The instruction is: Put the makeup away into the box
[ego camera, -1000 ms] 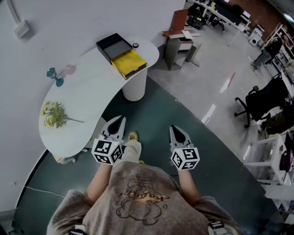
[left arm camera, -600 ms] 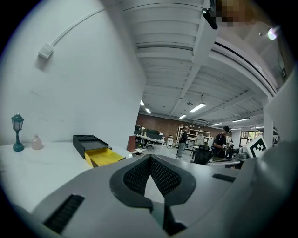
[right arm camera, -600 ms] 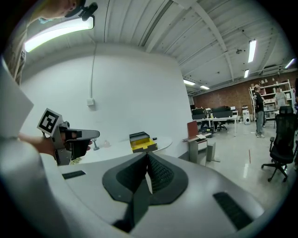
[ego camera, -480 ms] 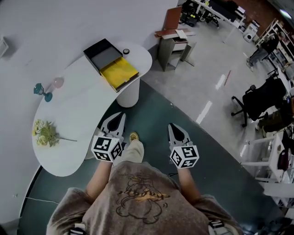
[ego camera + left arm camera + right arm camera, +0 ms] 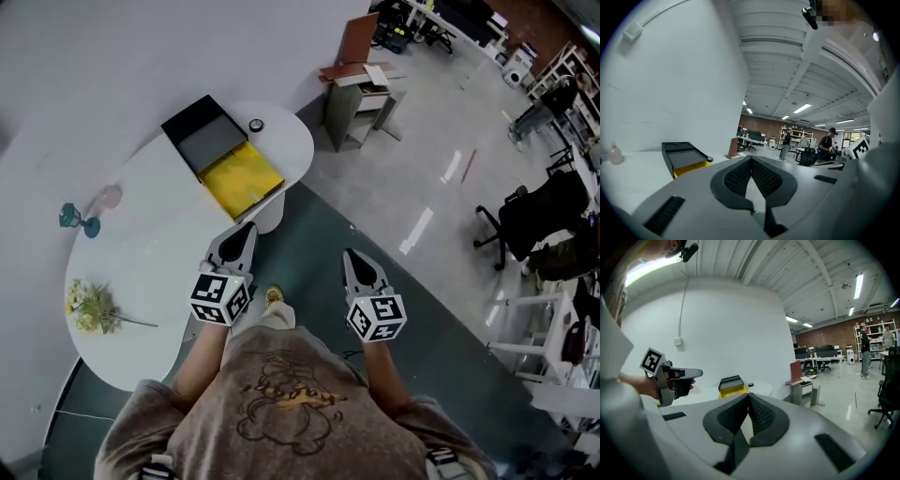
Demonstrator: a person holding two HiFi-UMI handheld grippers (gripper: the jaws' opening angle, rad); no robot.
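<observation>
An open box (image 5: 225,159) with a black lid and a yellow inside stands at the far end of a white curved table (image 5: 150,253). It also shows in the left gripper view, box (image 5: 686,157), and the right gripper view, box (image 5: 731,385). A small round dark makeup item (image 5: 255,125) lies on the table just beside the box. My left gripper (image 5: 244,231) is shut and empty, its tip near the table's edge below the box. My right gripper (image 5: 355,257) is shut and empty over the dark floor mat, apart from the table.
A bunch of flowers (image 5: 94,307), a teal glass (image 5: 75,218) and a pink item (image 5: 110,197) sit on the table's left half. A small cabinet (image 5: 361,89) stands beyond the table. An office chair (image 5: 544,211) and shelves are at the right. People stand far off (image 5: 787,140).
The person has walked toward the table and both grippers have come closer to it. The box now lies nearer the left gripper's tip. Both grippers stay shut.
</observation>
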